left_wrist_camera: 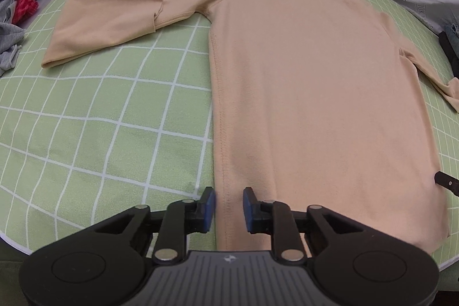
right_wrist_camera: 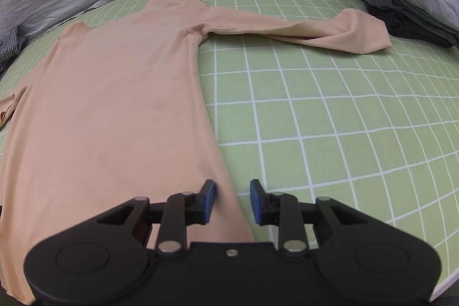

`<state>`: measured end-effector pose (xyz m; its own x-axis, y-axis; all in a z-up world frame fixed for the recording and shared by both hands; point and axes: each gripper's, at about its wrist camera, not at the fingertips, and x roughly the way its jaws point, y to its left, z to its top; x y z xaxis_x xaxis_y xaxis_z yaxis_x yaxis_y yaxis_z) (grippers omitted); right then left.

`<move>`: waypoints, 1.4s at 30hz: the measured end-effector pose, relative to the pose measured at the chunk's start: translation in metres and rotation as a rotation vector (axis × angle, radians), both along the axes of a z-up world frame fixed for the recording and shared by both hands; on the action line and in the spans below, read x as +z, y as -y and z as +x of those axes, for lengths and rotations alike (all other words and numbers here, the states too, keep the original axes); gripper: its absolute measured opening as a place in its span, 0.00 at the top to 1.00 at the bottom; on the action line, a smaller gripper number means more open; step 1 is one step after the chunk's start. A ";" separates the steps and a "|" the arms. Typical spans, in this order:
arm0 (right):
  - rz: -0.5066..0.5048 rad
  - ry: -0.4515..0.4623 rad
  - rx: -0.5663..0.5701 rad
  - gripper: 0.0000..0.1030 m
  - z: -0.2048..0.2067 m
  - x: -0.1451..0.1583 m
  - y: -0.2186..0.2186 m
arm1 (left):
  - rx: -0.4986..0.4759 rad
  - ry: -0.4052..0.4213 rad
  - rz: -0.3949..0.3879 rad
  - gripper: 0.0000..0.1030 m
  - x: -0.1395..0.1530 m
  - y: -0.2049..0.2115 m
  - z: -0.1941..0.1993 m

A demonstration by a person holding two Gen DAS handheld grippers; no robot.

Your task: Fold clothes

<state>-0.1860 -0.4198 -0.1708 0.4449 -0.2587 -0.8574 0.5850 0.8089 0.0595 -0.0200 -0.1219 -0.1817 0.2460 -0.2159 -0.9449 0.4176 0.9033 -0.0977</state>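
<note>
The peach long-sleeved top (left_wrist_camera: pixel 301 93) lay flat on the green checked mat (left_wrist_camera: pixel 86 134). The left gripper (left_wrist_camera: pixel 229 205) stood parted astride its near side seam, the right gripper (right_wrist_camera: pixel 231 200) parted over the opposite hem edge, neither pinching cloth.

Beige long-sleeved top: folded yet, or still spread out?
Spread out. The beige long-sleeved top lies flat on the green grid mat, both sleeves extended sideways, the left sleeve's end doubled back.
</note>
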 end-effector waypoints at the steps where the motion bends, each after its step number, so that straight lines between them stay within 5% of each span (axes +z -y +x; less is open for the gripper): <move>1: -0.002 -0.001 0.006 0.73 0.000 0.000 0.000 | 0.002 0.002 0.003 0.98 -0.001 0.000 0.000; 16: -0.010 -0.023 0.108 0.94 0.005 0.003 -0.028 | 0.112 -0.035 -0.044 0.97 0.011 -0.025 0.021; 23: 0.061 0.019 0.039 0.95 -0.003 0.007 -0.020 | 0.138 0.015 -0.037 0.97 0.032 -0.036 0.029; 32: 0.098 0.000 0.144 0.93 0.005 0.005 -0.041 | 0.218 0.038 -0.006 0.97 0.029 -0.053 0.046; 33: 0.091 0.003 0.142 0.91 0.004 0.006 -0.039 | 0.234 0.026 -0.015 0.94 0.030 -0.054 0.048; 36: 0.053 0.014 0.090 0.45 0.000 0.014 -0.028 | 0.279 0.000 0.015 0.81 0.037 -0.051 0.049; 39: 0.025 0.037 0.021 0.44 -0.003 0.022 -0.009 | 0.291 -0.028 0.003 0.80 0.048 -0.042 0.049; 42: 0.018 0.055 -0.032 0.44 -0.002 0.024 0.011 | 0.241 0.014 -0.018 0.63 0.061 -0.019 0.045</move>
<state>-0.1877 -0.4303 -0.1470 0.4836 -0.2583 -0.8363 0.6057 0.7885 0.1068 0.0246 -0.1033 -0.1203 0.3055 -0.1659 -0.9376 0.1920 0.9752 -0.1100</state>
